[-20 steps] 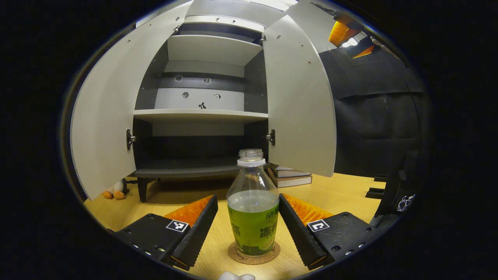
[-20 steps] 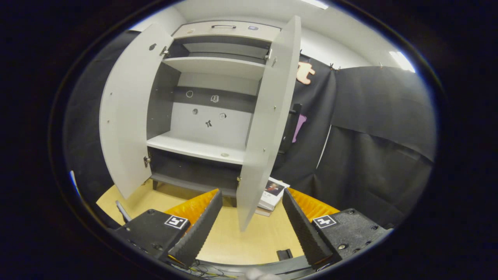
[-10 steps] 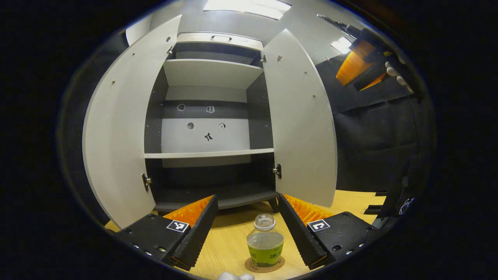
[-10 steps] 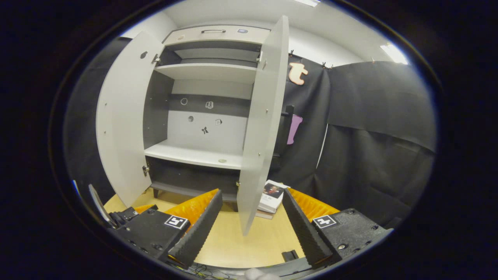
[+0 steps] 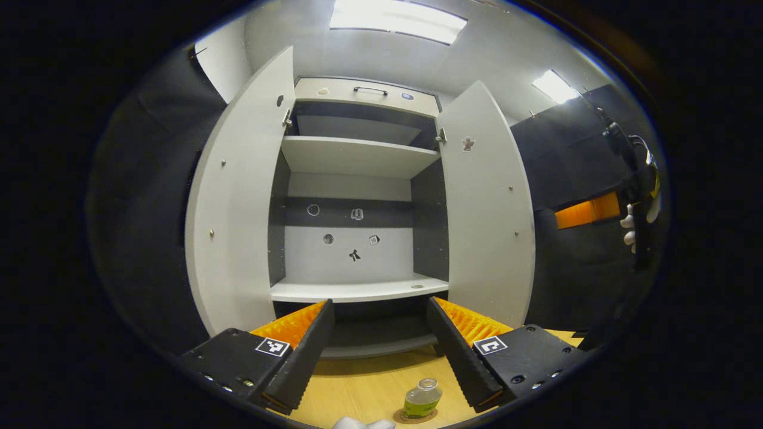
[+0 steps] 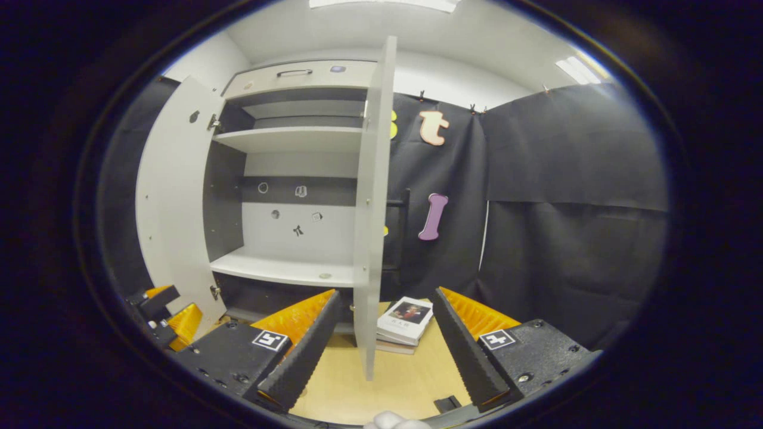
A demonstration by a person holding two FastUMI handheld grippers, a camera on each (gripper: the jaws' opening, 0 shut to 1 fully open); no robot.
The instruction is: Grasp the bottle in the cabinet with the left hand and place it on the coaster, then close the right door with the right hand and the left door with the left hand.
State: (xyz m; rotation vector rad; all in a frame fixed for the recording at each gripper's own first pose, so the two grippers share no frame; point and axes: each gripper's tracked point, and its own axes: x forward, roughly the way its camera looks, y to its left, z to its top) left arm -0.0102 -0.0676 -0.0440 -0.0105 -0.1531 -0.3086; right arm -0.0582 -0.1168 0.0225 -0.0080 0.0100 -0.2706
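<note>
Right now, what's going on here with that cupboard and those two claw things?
A person holds a gripper in each hand. The bottle already stands on its coaster on the table, and the left gripper is open above it. Both cabinet doors are open. The right gripper, also open, faces the right door, not yet touching it.

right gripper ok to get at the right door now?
Probably yes. The right gripper is open with the right door edge-on straight ahead between its fingers, nothing between them. The books lie low on the table, behind the door.
</note>
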